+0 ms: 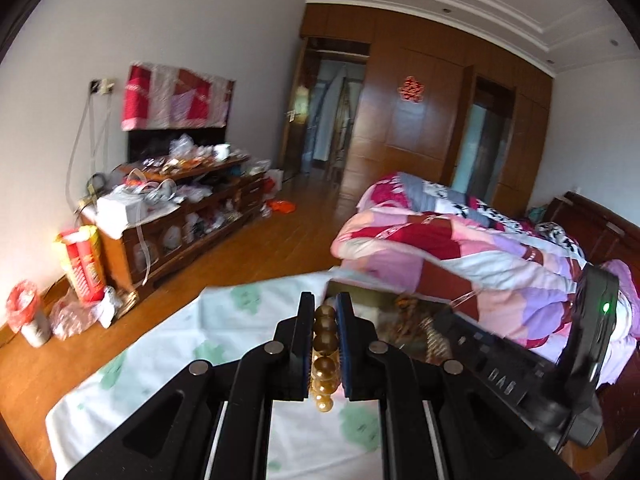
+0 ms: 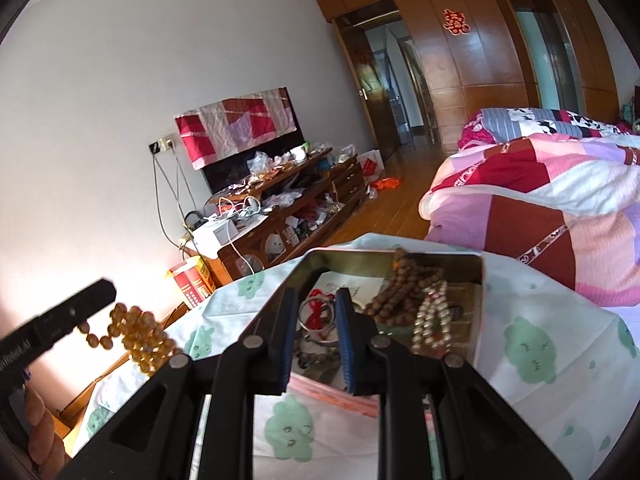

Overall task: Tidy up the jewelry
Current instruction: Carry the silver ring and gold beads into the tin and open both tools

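My left gripper (image 1: 325, 300) is shut on a string of amber beads (image 1: 324, 356); in the right wrist view it (image 2: 96, 300) holds the beads (image 2: 140, 336) hanging in the air left of the tin. An open metal tin (image 2: 478, 280) sits on the white cloth with green prints (image 2: 540, 344). It holds a brown bead string (image 2: 400, 292), a pale bead bracelet (image 2: 432, 320), a silver ring with red cord (image 2: 316, 314) and more small pieces. My right gripper (image 2: 314, 296) is open above the tin's left part, empty.
A bed with a pink, red and white quilt (image 2: 540, 192) lies right of the table. A cluttered wooden cabinet (image 2: 288, 216) stands along the left wall, with a red and yellow bag (image 1: 82, 260) beside it. Wooden floor and wardrobe doors lie beyond.
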`<state>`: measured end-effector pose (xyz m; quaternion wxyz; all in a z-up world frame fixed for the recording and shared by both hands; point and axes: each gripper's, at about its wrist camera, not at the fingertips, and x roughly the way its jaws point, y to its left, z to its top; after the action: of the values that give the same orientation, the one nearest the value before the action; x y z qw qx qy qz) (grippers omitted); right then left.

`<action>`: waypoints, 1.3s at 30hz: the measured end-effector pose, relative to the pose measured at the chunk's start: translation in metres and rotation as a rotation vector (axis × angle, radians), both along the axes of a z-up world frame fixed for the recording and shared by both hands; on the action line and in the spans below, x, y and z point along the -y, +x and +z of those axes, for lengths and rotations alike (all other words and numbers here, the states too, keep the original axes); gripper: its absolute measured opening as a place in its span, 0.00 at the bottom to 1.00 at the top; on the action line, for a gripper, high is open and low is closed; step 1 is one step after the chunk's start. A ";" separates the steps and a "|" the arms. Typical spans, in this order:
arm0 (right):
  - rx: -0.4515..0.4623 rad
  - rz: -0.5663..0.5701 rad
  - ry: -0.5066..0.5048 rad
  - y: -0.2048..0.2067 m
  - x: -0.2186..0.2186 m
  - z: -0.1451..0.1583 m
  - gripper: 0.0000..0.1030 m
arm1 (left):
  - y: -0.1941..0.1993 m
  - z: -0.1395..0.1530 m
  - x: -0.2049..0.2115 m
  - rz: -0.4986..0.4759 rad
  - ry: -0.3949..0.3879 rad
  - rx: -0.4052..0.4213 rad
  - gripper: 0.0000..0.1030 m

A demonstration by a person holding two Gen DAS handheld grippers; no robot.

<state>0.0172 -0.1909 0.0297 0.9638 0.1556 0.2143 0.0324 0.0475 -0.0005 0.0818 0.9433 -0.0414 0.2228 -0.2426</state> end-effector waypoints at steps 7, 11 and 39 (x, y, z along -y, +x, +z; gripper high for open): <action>-0.014 -0.026 -0.049 0.019 0.016 0.002 0.22 | 0.035 -0.002 0.037 -0.045 -0.038 -0.017 0.10; -0.044 -0.044 -0.042 0.043 0.028 0.000 0.22 | 0.059 -0.019 0.054 -0.042 -0.039 -0.061 0.10; -0.214 -0.100 0.006 0.100 0.021 -0.037 0.33 | 0.085 -0.094 0.088 0.077 0.311 -0.183 0.11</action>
<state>0.1170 -0.2121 -0.0078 0.9353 0.1717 0.3079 -0.0317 0.1327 -0.0888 -0.0118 0.9228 0.0744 0.3406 -0.1644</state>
